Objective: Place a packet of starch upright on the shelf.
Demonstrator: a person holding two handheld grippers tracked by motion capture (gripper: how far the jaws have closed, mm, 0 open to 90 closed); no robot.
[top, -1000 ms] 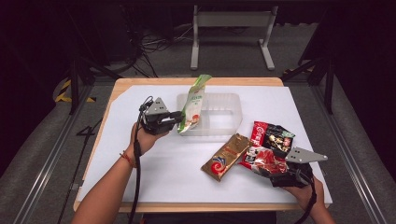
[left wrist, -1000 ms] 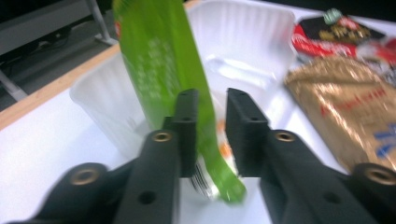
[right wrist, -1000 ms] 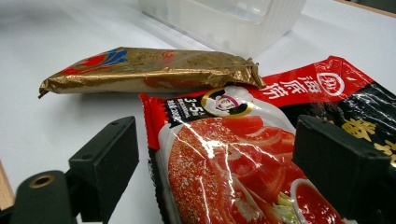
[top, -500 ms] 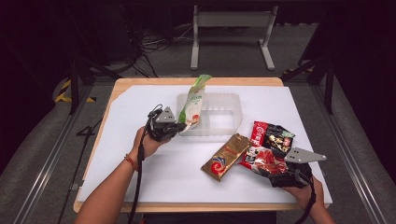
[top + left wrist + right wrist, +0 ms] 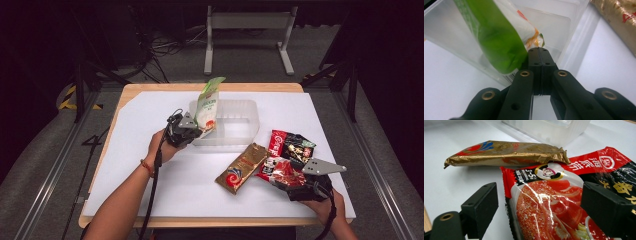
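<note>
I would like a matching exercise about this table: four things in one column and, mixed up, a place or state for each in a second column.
Things:
1. green and white packet
2. gold packet
3. clear plastic bin
4. right gripper

Places or states:
A. jaws open around a red packet
B. lies flat on the white table cover, in front of the bin
C. pinched at its lower corner by the shut left gripper
D. stands at the middle of the table, the green packet over its left end

Pairs: 1-C, 2-B, 3-D, 4-A

The green packet (image 5: 496, 37) runs off the top edge; its lettering is illegibly blurred.
</note>
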